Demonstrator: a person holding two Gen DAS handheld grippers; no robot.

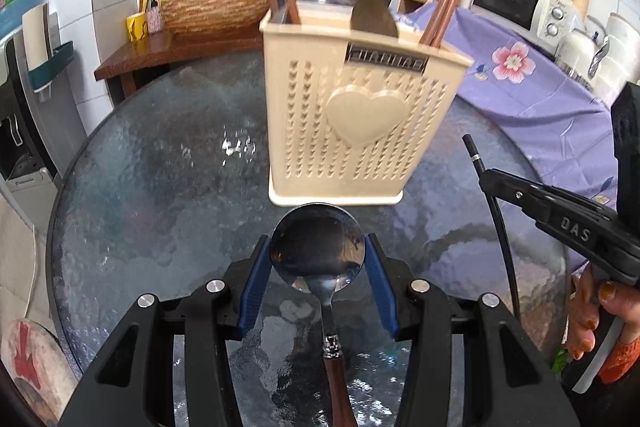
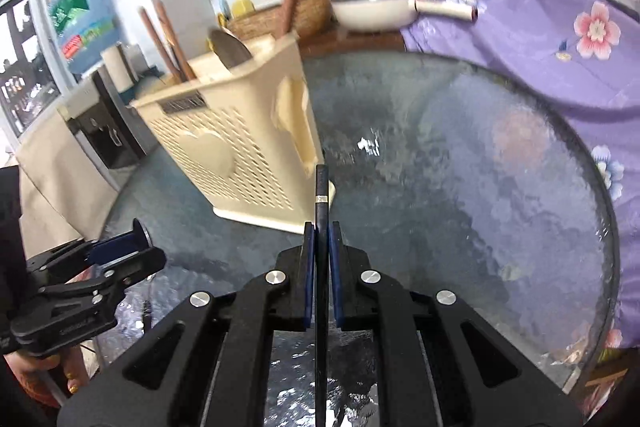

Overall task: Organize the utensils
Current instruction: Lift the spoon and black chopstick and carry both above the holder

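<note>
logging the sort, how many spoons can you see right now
2: one spoon between the left gripper fingers, another spoon bowl sticking up from the utensil holder. More may be hidden inside.

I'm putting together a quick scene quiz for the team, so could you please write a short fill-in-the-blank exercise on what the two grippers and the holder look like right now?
1. Between the left gripper's blue fingers lies the bowl of a ____ with a wooden handle.
2. The right gripper is shut on a thin ____ chopstick.
3. The beige utensil holder has a raised ____ shape on its front.
4. The holder stands on a round ____ table.

Missing words: spoon; black; heart; glass
</note>
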